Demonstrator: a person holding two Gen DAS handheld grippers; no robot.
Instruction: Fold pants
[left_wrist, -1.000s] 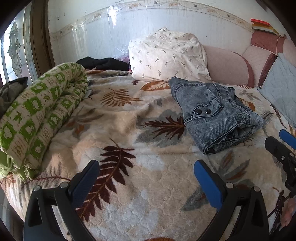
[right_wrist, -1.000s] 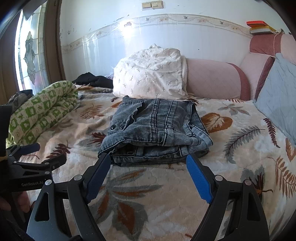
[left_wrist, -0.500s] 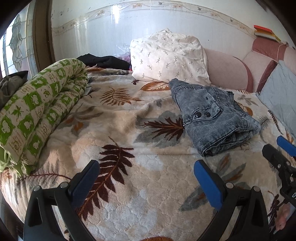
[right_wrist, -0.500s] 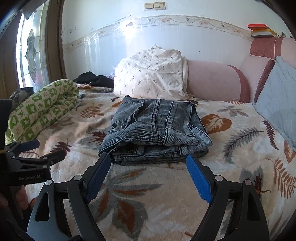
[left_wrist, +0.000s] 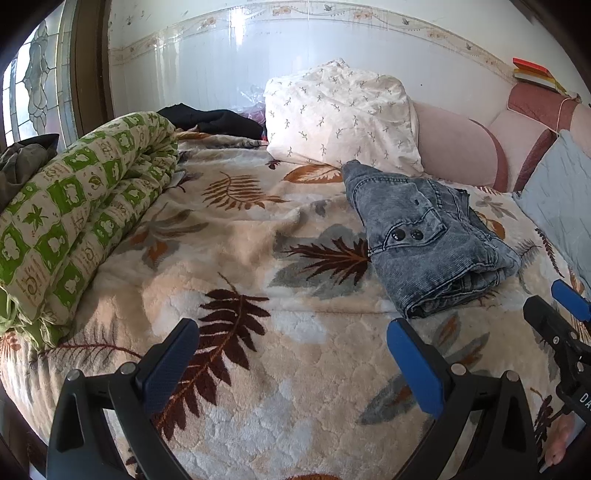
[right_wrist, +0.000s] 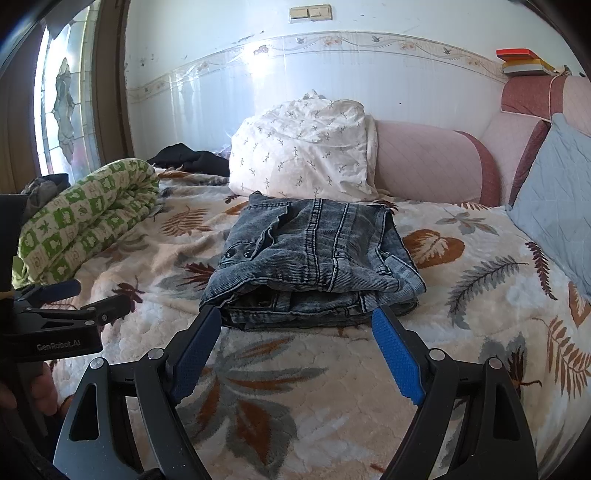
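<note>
Bright daylight from the window (right_wrist: 62, 99) at nine o'clock; white glare across the glossy wall (right_wrist: 240, 74) at twelve. Soft shadows on the blanket (left_wrist: 236, 236). Sharp at centre; strong fisheye bending, black vignette at corners.

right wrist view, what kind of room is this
Most likely a bedroom in a home: a bed under a leaf-print blanket, a white pillow against a padded pink headboard, and a rolled green quilt. The folded jeans lie on the blanket.
</note>
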